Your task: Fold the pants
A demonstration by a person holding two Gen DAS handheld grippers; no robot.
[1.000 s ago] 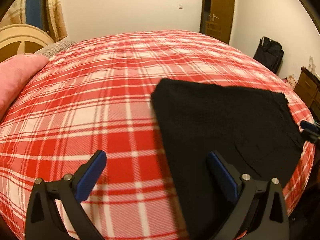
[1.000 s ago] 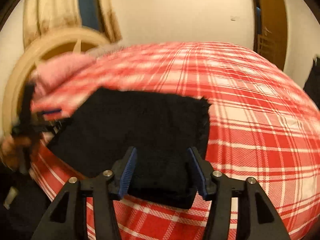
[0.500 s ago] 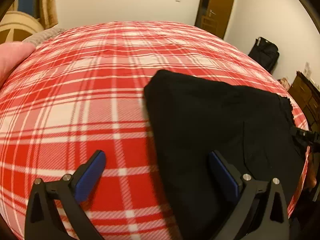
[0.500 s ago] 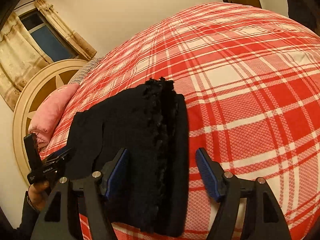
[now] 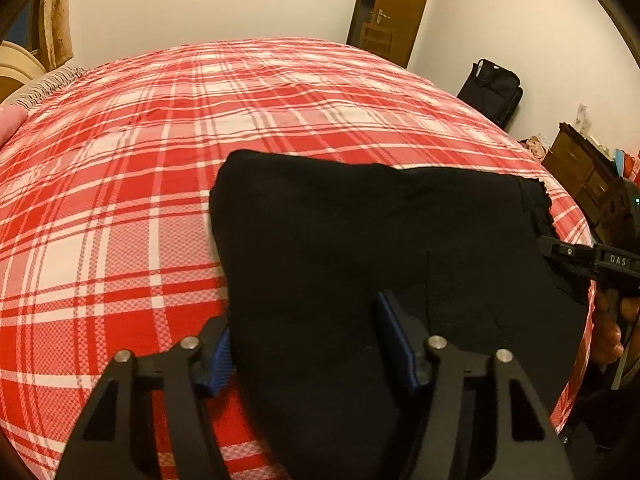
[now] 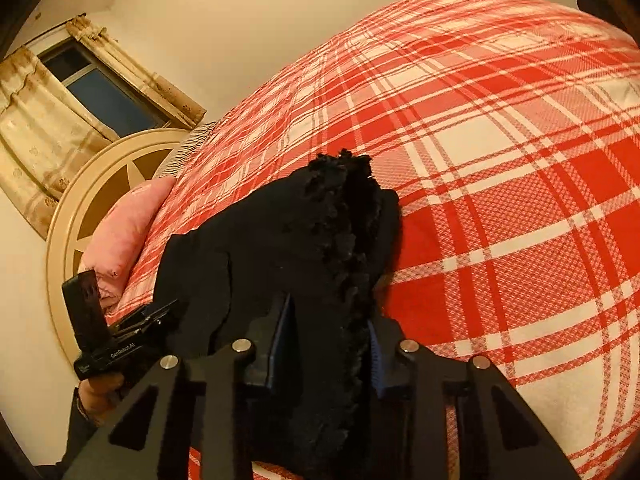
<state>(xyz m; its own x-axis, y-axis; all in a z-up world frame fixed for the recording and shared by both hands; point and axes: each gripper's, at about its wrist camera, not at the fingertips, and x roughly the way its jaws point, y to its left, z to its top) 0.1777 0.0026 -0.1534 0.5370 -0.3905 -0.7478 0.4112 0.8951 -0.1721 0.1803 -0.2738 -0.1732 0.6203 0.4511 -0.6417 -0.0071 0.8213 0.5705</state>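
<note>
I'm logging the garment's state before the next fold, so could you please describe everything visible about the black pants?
The black pants are a dark, matte knit-looking fabric, folded into a flat layered slab near the edge of the red plaid bedspread. One end shows a frayed, fuzzy hem. The left gripper straddles one end and the right gripper the frayed end, fabric between the fingers of each; whether either is pinched shut is unclear.

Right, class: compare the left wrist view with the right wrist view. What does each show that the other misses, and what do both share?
Only the left wrist view shows the door, the black bag and the drawers. Only the right wrist view shows the window, the curtains and the frayed hem. Both show the black pants on the red checked bedspread, with each gripper's jaws around the cloth.
</note>
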